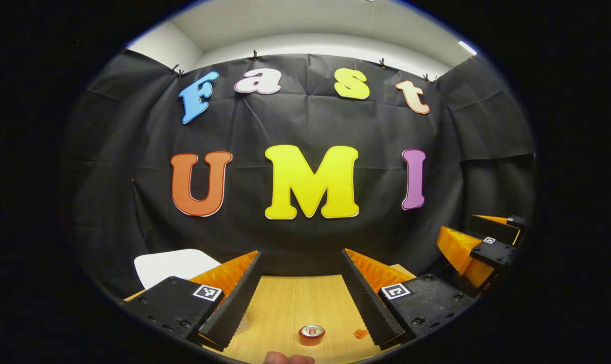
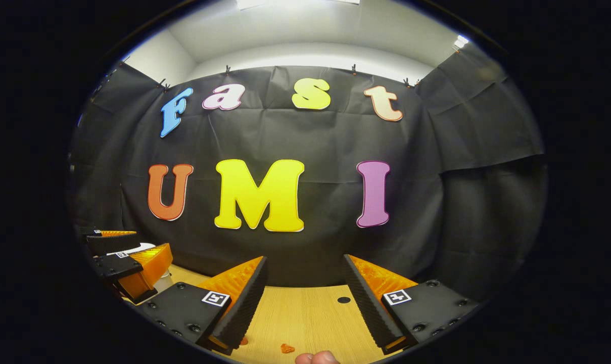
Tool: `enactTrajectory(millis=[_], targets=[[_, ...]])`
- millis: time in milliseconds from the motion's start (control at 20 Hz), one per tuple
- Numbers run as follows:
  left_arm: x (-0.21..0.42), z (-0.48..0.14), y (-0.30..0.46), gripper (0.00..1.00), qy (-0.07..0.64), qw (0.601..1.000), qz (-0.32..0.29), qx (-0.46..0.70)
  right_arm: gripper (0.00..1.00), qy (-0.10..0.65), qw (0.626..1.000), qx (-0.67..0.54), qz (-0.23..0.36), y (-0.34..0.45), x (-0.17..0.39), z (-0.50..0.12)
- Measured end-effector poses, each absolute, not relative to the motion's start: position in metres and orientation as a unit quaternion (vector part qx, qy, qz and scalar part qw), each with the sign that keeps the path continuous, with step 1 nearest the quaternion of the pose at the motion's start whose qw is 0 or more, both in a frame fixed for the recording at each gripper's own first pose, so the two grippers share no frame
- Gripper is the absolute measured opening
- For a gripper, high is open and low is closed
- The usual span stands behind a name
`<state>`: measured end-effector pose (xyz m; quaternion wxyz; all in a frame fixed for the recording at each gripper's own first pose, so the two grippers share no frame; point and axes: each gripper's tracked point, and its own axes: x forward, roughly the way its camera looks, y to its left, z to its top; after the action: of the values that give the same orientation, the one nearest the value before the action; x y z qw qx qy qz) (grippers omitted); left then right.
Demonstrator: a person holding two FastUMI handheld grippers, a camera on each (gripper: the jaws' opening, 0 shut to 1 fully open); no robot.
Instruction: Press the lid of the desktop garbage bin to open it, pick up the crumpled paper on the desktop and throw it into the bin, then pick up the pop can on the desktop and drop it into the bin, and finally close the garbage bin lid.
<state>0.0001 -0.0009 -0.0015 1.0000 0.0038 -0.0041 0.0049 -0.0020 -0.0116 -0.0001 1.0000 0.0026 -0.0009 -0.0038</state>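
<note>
Pop can: the red pop can [image 1: 311, 334] stands upright on the wooden bench [image 1: 290, 308], seen from above with its silver top showing, near the lower edge of the left gripper view.
Garbage bin: a white rounded shape [image 1: 174, 265], possibly the bin's lid, sits at the far left of the bench, partly hidden behind the left finger; what it is cannot be told for certain.
Left hand-held gripper: the left hand-held gripper [image 1: 300, 283] hovers above the bench with its fingers spread wide, holding nothing; the can lies below the gap between them, untouched.
Right hand-held gripper: the right hand-held gripper [image 2: 305, 288] is likewise wide open and empty above the bench [image 2: 305, 313], and appears at the right edge of the left gripper view.
Scraps: a small orange scrap [image 1: 360, 333] lies just right of the can; another [image 2: 287, 348] lies on the wood in the right gripper view.
Person: a fingertip [image 1: 288, 359] pokes in at the bottom.
</note>
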Motion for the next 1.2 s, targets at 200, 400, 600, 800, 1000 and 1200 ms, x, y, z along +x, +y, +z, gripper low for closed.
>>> enactTrajectory(millis=[200,400,600,800,1000,1200], targets=[[-0.002,0.001,-0.002,0.98,-0.008,1.0,0.007,0.008,0.93,-0.001,1.0,0.004,-0.003,-0.013,0.0,0.0],[0.002,0.0,0.006,0.98,-0.006,1.0,0.018,0.004,0.93,-0.001,1.0,0.004,-0.007,-0.018,0.001,0.0],[0.007,0.004,0.029,0.98,-0.01,0.999,0.052,0.008,0.93,-0.002,1.0,0.001,-0.009,-0.023,0.002,0.002],[0.015,0.012,0.058,0.98,-0.016,0.995,0.095,0.019,0.93,-0.003,1.0,-0.005,-0.007,-0.027,0.003,0.003],[0.019,0.012,0.09,0.98,-0.009,0.989,0.147,0.023,0.93,0.001,1.0,-0.009,-0.002,-0.027,0.004,0.002],[0.023,0.009,0.123,0.96,0.003,0.979,0.202,0.031,0.93,0.0,1.0,-0.016,0.005,-0.024,0.005,0.003]])
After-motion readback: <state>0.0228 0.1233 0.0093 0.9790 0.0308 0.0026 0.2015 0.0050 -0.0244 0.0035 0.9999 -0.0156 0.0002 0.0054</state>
